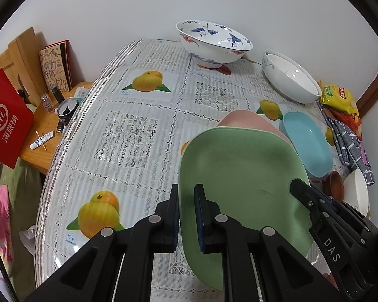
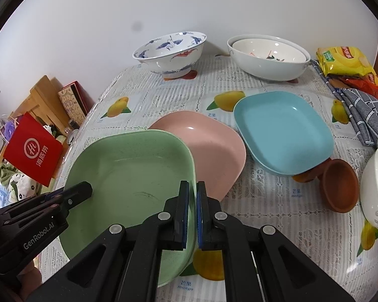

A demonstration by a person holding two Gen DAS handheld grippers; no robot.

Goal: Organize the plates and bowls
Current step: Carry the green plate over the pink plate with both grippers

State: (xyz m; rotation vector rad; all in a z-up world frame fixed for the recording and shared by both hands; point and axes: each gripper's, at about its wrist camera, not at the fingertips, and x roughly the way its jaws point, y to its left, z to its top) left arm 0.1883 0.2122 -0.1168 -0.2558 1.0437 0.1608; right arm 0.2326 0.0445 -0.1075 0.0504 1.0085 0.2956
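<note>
The left gripper [image 1: 186, 216] is clamped on the left rim of the pale green square plastic plate [image 1: 239, 176], while the right gripper [image 2: 192, 214] pinches its right rim, a two-sided hold that keeps it level. The plate hangs low over the fruit-printed tablecloth [image 1: 128, 130], overlapping the pink square plate [image 2: 214, 151], probably to stack there. Further right lies the blue square plate [image 2: 284, 130].

The left half of the lace-patterned tablecloth [image 1: 128, 136] lies open. On the right, a pink square plate [image 2: 214, 148], a blue square plate [image 2: 284, 136] and a small brown clay bowl [image 2: 340, 186] crowd together, blocking passage.
</note>
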